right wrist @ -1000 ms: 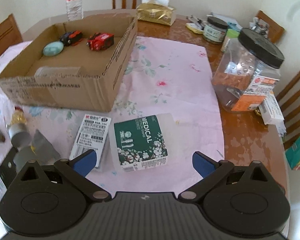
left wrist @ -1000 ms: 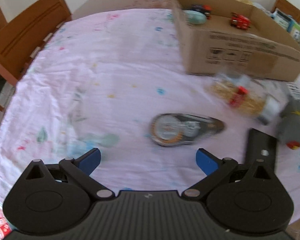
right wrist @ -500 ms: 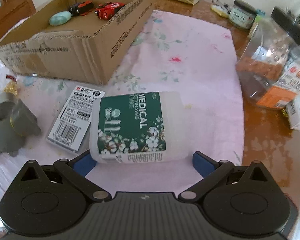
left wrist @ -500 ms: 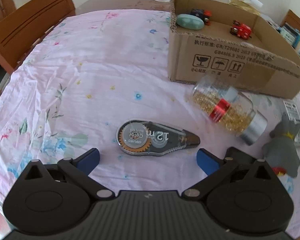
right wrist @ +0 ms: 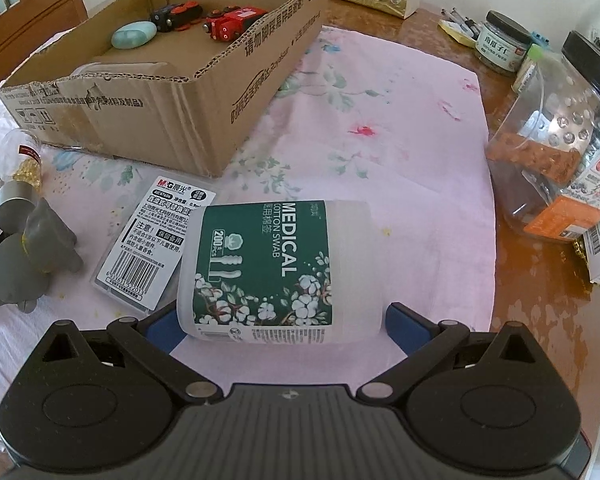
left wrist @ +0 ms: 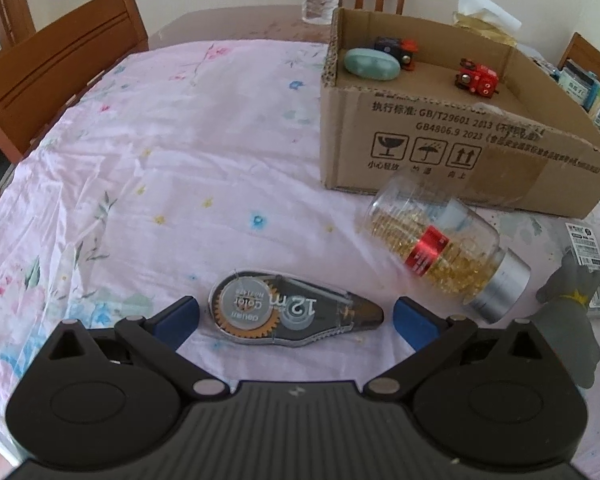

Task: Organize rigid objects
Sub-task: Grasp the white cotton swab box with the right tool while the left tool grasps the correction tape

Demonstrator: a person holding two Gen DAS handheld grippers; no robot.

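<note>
You have each hand-held gripper wide open around one thing lying on the worktop, the left hand-held gripper [left wrist: 296, 316] around the flat grey tape roller [left wrist: 292, 312] and the right hand-held gripper [right wrist: 280, 322] around the white plastic cotton swab tub [right wrist: 276, 268], ready to squeeze and lift into the brown cardboard box [right wrist: 172, 92].

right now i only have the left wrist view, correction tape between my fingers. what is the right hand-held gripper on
Observer: The right hand-held gripper is open around a medical cotton swab tub lying on its side.
Operator: anything touching that tub
Observer: Its left end overlaps a flat M&G refill pack.
Operator: whats past the box on the right
Observer: A big clear jar with a black lid stands on bare wood, off the pink cloth.
</note>
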